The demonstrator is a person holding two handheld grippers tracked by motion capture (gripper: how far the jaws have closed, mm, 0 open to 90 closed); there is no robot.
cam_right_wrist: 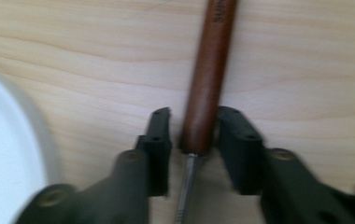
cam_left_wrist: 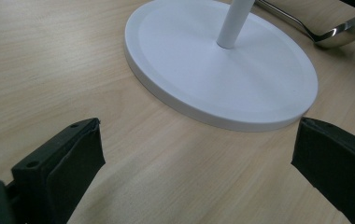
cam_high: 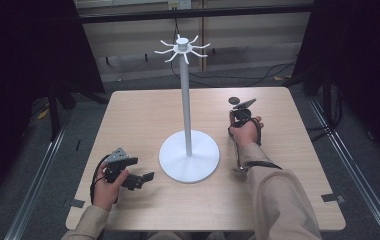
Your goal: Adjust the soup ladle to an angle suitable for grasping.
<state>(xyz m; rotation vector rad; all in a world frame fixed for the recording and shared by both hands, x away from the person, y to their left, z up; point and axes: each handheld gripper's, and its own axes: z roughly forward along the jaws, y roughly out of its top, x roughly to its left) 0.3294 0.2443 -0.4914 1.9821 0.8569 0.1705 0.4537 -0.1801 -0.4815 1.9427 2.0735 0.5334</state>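
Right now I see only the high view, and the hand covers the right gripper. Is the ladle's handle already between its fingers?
Observer: Yes. In the right gripper view the brown wooden handle lies between the fingers of the right gripper. A thin gap shows beside one finger, so it is not clamped.
Operator: At which part of the handle are the fingers?
Observer: At the end of the wood, where the metal shank begins.
Operator: And what is between the fingers of the left gripper?
Observer: Nothing but the table. In the left gripper view the left gripper is wide open, and the white base lies just ahead of it.
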